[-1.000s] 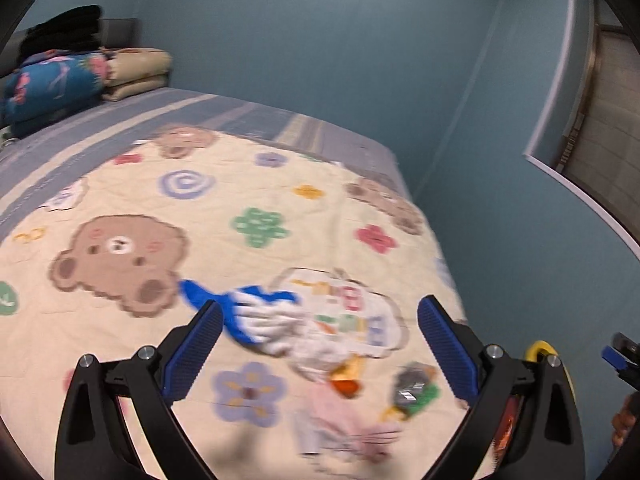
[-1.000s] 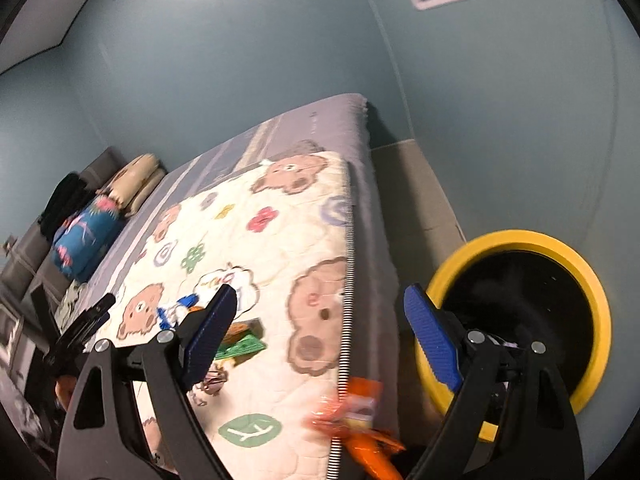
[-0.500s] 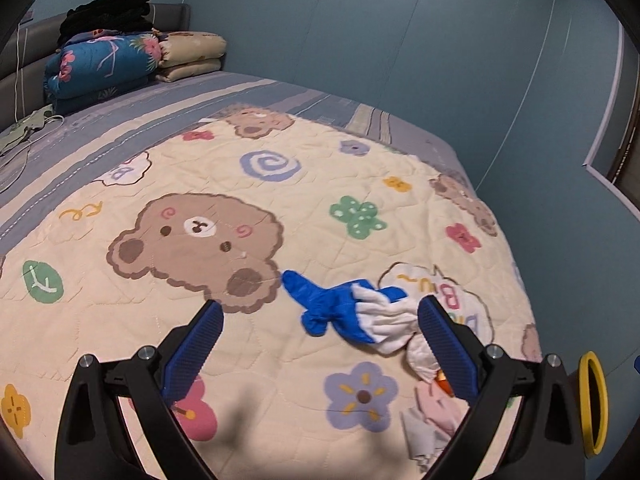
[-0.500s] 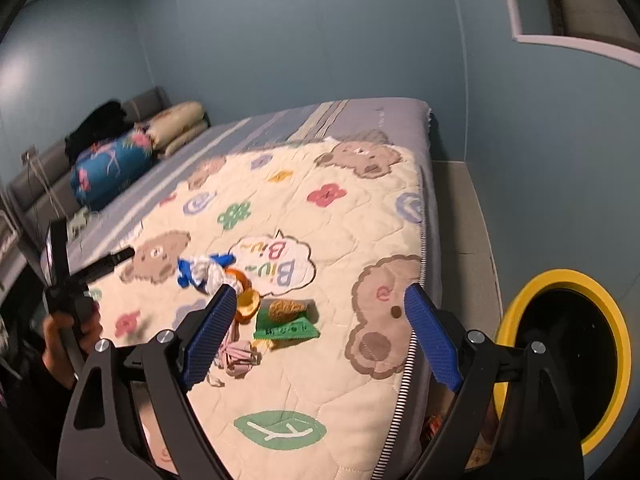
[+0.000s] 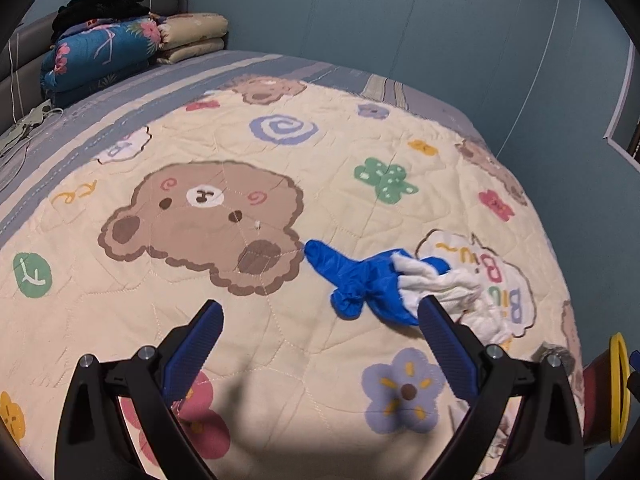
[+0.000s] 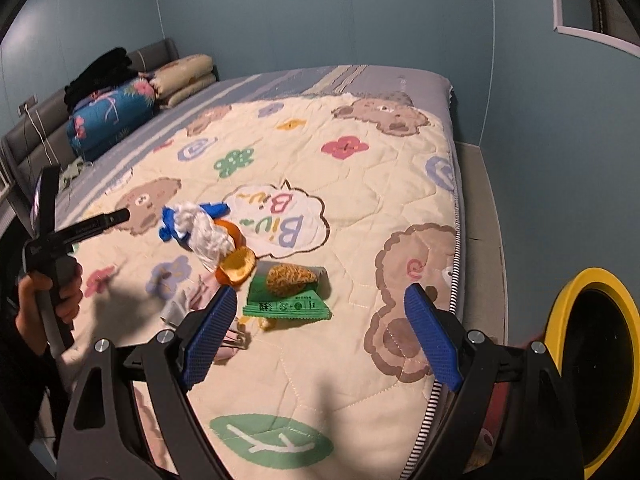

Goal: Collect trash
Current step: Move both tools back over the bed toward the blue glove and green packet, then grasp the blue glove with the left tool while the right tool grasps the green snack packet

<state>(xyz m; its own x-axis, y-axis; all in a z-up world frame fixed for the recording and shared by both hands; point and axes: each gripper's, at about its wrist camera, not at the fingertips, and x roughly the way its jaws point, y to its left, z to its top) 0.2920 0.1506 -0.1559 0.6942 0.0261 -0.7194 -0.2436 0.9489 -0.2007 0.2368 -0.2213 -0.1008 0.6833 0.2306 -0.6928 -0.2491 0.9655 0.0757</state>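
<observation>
Nearest the right gripper [image 6: 318,334], whose jaws stand wide apart with nothing between them, lies a pink crumpled wrapper [image 6: 192,300] just beside its left finger. A little farther on the quilt [image 6: 360,216] sits a flat green packet [image 6: 286,304] with a brown crumbly snack piece [image 6: 290,278] resting on top; the packet looks thin, light and slick, so it is probably best pinched by an edge, and the snack piece seems brittle and likely to crumble under a hard squeeze. Behind those lie orange peel pieces [image 6: 236,266], curved and fairly stiff, easy to grip across the rim. Farther still is a white rag [image 6: 206,232] tangled with a blue glove [image 6: 170,226], both soft and limp; a pinch at the bunched middle should lift them together.

The left gripper [image 5: 318,330] also hangs wide open and empty over the quilt, with the blue glove and white rag just beyond its right finger.

Off the bed's right side, on the floor, stands the yellow-rimmed bin [image 6: 592,364], open-mouthed, where the trash presumably belongs.
</observation>
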